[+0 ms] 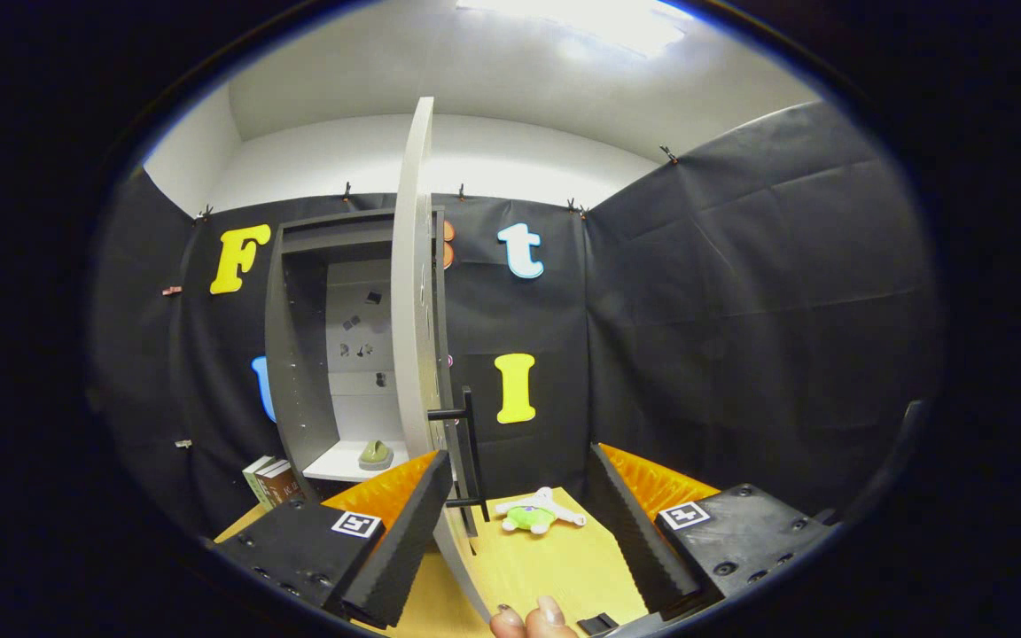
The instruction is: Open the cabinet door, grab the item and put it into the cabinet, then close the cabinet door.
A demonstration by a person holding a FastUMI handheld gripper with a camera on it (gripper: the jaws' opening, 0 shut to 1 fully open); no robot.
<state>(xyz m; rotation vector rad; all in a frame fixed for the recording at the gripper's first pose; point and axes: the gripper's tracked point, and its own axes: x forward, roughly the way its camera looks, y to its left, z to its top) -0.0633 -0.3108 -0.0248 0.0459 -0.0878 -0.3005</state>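
Plush toy [535,514], white with a green middle, lies on the yellow wooden table [564,567] just ahead of the gripper [524,505], in line with the gap between its fingers and touching neither. The jaws stand wide apart, holding nothing. Left of the toy the cabinet door [413,292] hangs swung open, edge-on, its dark bar handle [470,452] facing the toy. Behind it the cabinet [298,354] shows a small greenish object [375,454] on its shelf. Books [269,479] stand beside the cabinet's base. Fingertips of a person's hand [533,620] show behind the jaws.
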